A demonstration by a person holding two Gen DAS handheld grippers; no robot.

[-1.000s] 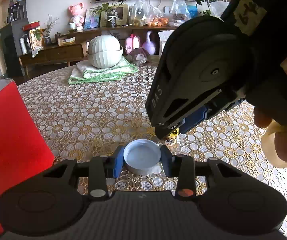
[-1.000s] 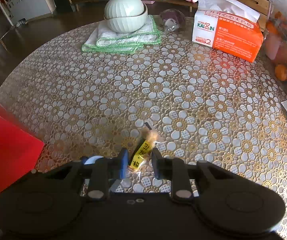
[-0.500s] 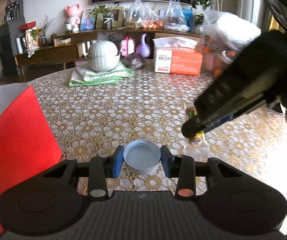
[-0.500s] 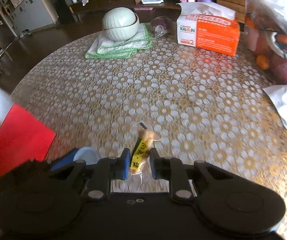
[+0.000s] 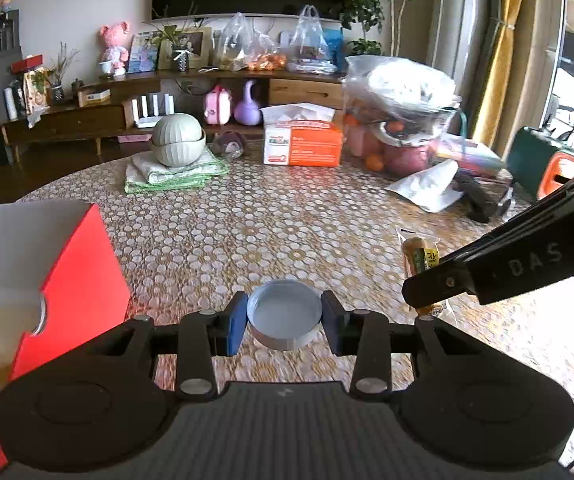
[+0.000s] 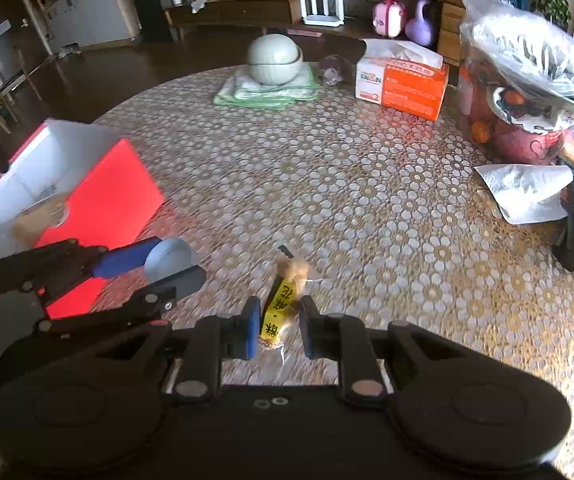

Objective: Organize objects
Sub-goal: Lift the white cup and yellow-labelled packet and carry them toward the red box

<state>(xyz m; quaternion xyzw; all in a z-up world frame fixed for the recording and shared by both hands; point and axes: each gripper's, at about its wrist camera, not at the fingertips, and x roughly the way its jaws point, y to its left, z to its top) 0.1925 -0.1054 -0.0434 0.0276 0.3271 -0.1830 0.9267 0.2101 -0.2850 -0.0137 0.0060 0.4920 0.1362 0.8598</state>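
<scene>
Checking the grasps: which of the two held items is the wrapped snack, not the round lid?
The snack packet, yellow-labelled, sits between the right gripper jaws. The left gripper holds the round grey lid instead.

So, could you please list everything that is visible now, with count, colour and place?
Cap: one, grey-blue, between the left fingers.
Snack packet: one, yellow label, between the right fingers.
Box: one, red outside, white inside, open, table's left edge.
Table: one, round, gold-white floral cloth.
Bowls: two, pale green, one upturned on the other, on folded towels.
Towels: a stack, green-white, far side.
Tissue box: one, orange-white, far side.
Plastic bag: one, clear, fruit inside, far right.
White pouch: one, right edge.
Left hand-held gripper: black, blue pads, shut on the cap.
Right hand-held gripper: black, shut on the packet.
</scene>
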